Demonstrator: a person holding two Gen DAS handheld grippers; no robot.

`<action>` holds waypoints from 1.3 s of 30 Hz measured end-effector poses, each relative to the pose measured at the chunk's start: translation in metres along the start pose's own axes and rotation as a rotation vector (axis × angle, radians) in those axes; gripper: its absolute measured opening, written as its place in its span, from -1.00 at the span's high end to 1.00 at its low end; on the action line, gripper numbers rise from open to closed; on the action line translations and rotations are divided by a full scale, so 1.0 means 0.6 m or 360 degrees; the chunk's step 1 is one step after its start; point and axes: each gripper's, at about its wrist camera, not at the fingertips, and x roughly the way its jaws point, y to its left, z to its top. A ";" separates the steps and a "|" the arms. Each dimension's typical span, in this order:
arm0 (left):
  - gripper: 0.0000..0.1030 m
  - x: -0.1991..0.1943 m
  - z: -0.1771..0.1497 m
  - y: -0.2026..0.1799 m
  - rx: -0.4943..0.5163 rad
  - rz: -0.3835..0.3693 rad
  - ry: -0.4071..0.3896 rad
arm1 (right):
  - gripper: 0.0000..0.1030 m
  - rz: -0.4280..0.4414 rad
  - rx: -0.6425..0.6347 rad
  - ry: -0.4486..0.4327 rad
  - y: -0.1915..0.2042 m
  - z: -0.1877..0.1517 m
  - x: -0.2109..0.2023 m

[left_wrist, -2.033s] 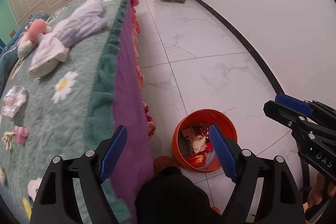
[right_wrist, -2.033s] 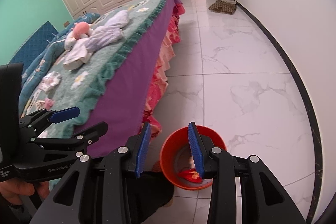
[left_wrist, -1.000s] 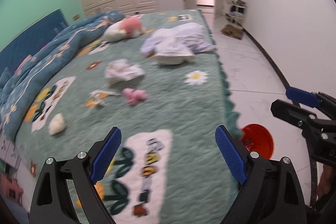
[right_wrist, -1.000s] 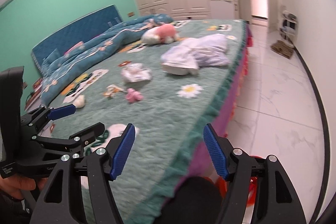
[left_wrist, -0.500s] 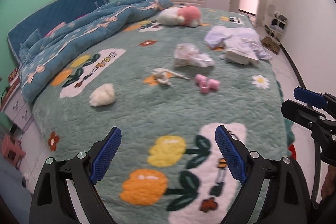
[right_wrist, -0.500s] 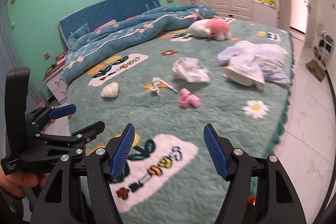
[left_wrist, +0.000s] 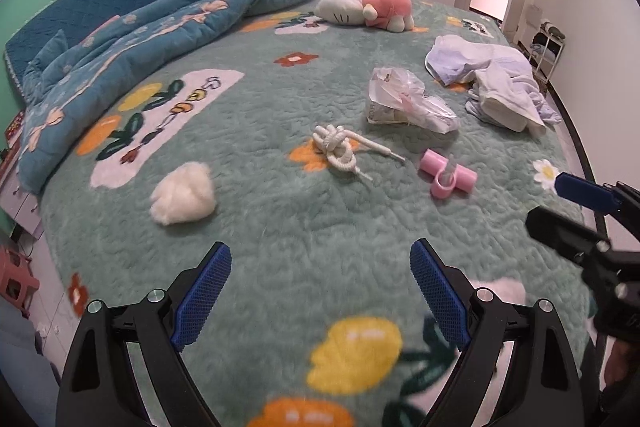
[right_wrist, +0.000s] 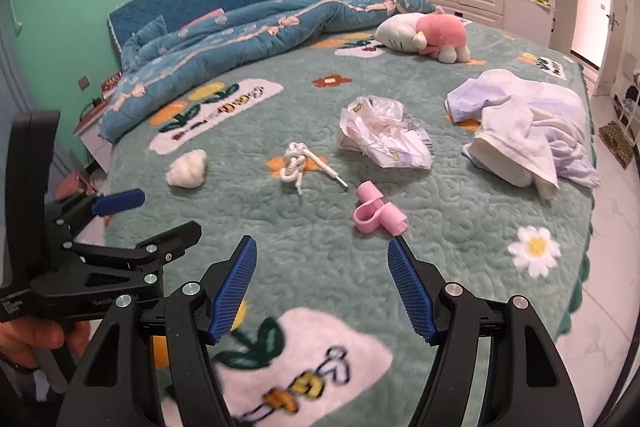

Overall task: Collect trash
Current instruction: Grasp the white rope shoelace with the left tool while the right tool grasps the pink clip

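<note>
Loose trash lies on the green flowered bedspread (left_wrist: 280, 227): a white fluffy wad (left_wrist: 183, 193) (right_wrist: 187, 167), a knotted white cord (left_wrist: 342, 149) (right_wrist: 298, 163), a pink plastic piece (left_wrist: 446, 177) (right_wrist: 376, 213) and a crumpled clear plastic bag (left_wrist: 404, 101) (right_wrist: 384, 137). My left gripper (left_wrist: 320, 287) (right_wrist: 120, 219) hovers open over the bedspread, short of the wad and cord. My right gripper (right_wrist: 322, 283) is open too, its jaws empty, just short of the pink piece; its fingers (left_wrist: 580, 195) show at the right edge of the left wrist view.
A rumpled blue quilt (right_wrist: 248, 27) lies by the blue headboard. A pink and white plush toy (left_wrist: 366, 7) (right_wrist: 428, 35) and pale lilac clothes (left_wrist: 496, 83) (right_wrist: 528, 127) rest on the far side. White tiled floor (right_wrist: 608, 267) runs along the right edge of the bed.
Both grippers swung away from the orange bucket on the floor and came over the bed. The trash items have grown larger in both views. Both grippers stay open.
</note>
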 end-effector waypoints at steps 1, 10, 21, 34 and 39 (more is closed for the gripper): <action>-0.75 0.016 0.009 -0.002 0.0010 -0.0008 0.0007 | -0.32 -0.0002 -0.0003 0.0007 -0.003 0.004 0.011; -0.75 0.131 0.073 -0.009 0.0044 -0.0064 0.0079 | -0.32 -0.0035 -0.0010 0.0114 -0.049 0.029 0.138; -0.75 0.247 0.112 0.000 0.0057 -0.0062 0.0138 | -0.32 -0.0052 -0.0030 0.0165 -0.074 0.041 0.213; 0.38 0.256 0.095 -0.002 0.0065 -0.0138 0.0138 | -0.02 -0.0071 -0.0078 0.0243 -0.088 0.027 0.263; 0.46 0.249 0.096 0.009 0.0003 -0.0173 0.0152 | -0.01 -0.0046 -0.0056 0.0215 -0.089 0.026 0.248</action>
